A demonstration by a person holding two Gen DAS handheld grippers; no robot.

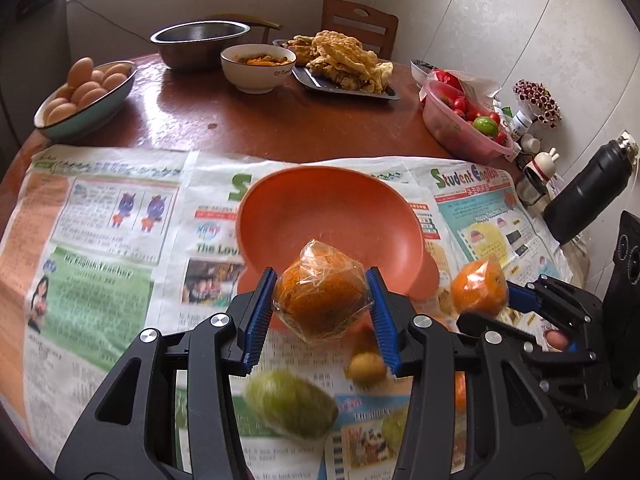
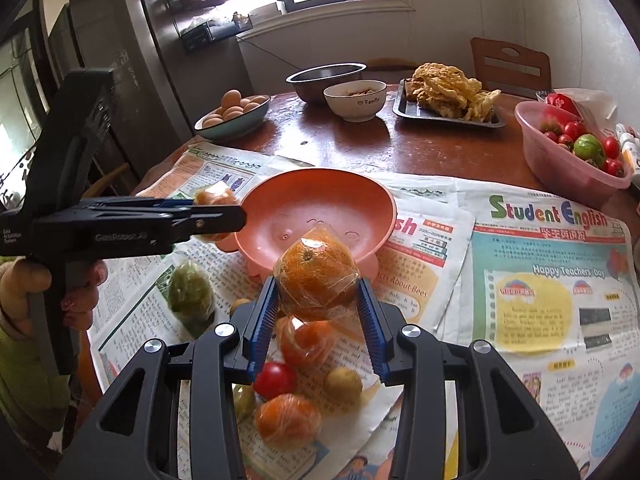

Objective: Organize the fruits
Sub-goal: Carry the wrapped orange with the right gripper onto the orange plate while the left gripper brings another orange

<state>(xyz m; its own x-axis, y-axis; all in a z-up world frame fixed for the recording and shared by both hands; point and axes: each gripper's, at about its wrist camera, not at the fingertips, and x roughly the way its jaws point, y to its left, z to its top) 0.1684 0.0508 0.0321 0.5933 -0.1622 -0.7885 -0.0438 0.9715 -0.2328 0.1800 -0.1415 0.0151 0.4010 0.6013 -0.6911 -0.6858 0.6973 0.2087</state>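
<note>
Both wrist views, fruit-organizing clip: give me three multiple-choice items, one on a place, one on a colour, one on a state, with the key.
1. Where does the bowl of eggs stand?
A. on the newspaper
B. on the bare table top beyond the newspaper
C. inside the orange bowl

2. What colour is the empty bowl nearest the grippers?
A. orange
B. white
C. steel grey

3. What is the left gripper doing?
A. hanging open and empty
B. clamping a plastic-wrapped orange
C. holding an egg

Key: 1 B, the wooden table is bare under it; 2 A, its inside shows orange; 3 B, the blue pads press the orange on both sides.
</note>
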